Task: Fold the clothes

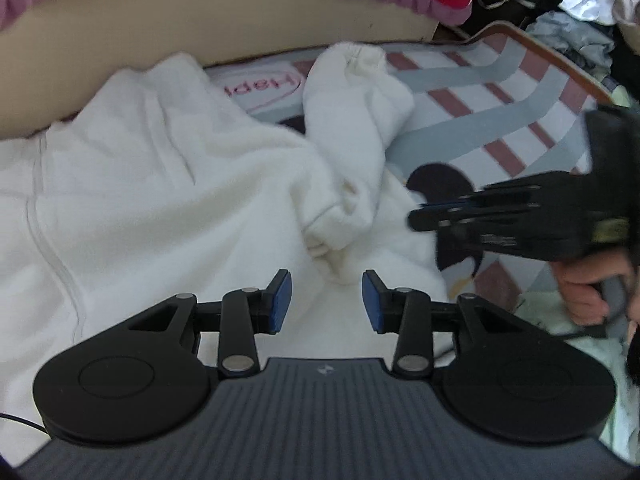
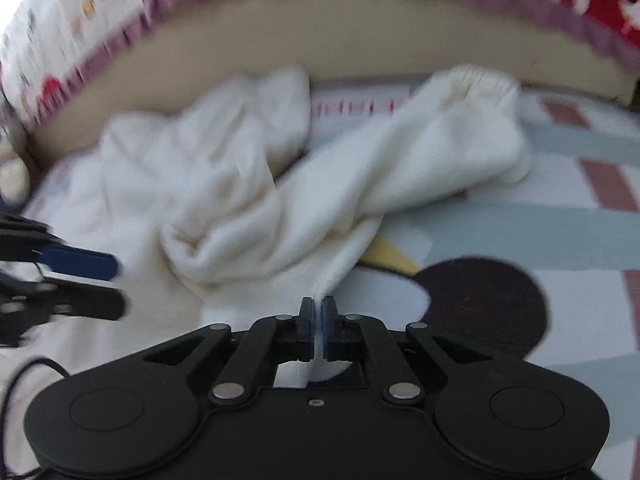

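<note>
Right gripper (image 2: 319,328) is clenched on a thin edge of the white fleece garment (image 1: 160,200), the cloth pinched between its blue pads near the garment's lower corner. Left gripper (image 1: 326,300) is released, its pads well apart, hovering over the garment's body with nothing between them.

One white fleece garment lies spread and rumpled on the patterned play mat (image 1: 500,92), its far side up against the tan base of the bed (image 1: 200,20). One sleeve (image 1: 356,92) with a gathered cuff is clear to see, twisted and lying partly across the mat toward the far right side; a second bunched part near the bed may be the other sleeve or a hood, but I cannot tell which. A seam line runs down the body on the left.

As a judgement, folding has barely begun: no tidy fold shows, the body is wrinkled, and the sleeve lies loose. What seems left is smoothing the body, bringing the sleeve in, and folding the whole piece over.

Counted: one garment in work, two grippers, one mat. A heap of other clothes (image 1: 580,20) sits beyond the mat's far right corner, too jumbled to count.
</note>
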Demonstrator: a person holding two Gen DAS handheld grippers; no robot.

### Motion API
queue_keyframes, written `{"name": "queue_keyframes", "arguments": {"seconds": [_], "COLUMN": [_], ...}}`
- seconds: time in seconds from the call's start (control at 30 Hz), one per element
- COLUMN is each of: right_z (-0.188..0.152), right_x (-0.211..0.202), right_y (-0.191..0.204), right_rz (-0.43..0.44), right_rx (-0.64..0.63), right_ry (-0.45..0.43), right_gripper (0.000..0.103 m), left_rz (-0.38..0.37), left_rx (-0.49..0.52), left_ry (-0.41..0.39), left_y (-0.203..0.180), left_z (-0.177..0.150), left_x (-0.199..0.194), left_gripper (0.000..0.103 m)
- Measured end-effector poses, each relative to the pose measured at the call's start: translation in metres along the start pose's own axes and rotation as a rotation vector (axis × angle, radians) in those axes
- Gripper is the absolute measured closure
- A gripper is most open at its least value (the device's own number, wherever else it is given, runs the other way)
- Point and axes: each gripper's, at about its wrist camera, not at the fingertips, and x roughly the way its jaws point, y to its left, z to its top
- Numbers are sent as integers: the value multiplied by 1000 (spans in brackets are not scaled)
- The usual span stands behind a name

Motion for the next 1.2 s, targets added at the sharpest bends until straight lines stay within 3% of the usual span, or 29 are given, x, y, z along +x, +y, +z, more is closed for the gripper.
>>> {"name": "queue_keyframes", "arguments": {"seconds": [0.17, 0.37, 0.5, 0.7, 0.77, 0.8, 0.83, 0.93, 1.0, 1.03, 1.07, 1.1, 1.2], "right_z": [0, 1, -5, -13, -14, -14, -15, -15, -13, -10, -6, -3, 13], "right_x": [-69, -115, -132, -134, -134, -134, -132, -127, -123, -119, -115, -111, -85], "right_y": [2, 13, 24, 34, 35, 34, 34, 33, 25, 16, 7, -2, -37], "right_rz": [45, 59, 57, 91, 124, 142, 137, 146, 184, 188, 191, 195, 208], "right_rx": [30, -20, -57, -64, -54, -47, -60, -86, -55, -22, 12, 46, 124], "right_ry": [-90, -61, -41, 1, 9, 10, 12, 8, -5, -9, -14, -18, -6], "right_gripper": [98, 98, 98, 98, 98, 98, 98, 96, 92, 80, 61, 55, 52], "left_rz": [-123, -280, -307, -261, -203, -169, -134, -92, -4, 26, 32, 28, 20], "left_rx": [80, 131, 159, 213, 217, 220, 219, 169, 181, 181, 171, 157, 124], "left_ry": [-29, -44, -48, -49, -64, -66, -58, -47, -54, -62, -79, -96, -126], "left_y": [-29, -70, -90, -101, -101, -102, -101, -97, -97, -96, -94, -91, -83], "left_z": [9, 16, 8, -13, -16, -17, -17, -14, -13, -13, -14, -14, -15], "left_x": [-9, -14, -12, -11, -10, -8, -6, -5, -7, -10, -14, -18, -31], "left_gripper": [62, 55, 44, 40, 53, 78, 88, 95, 95, 95, 95, 95, 95]}}
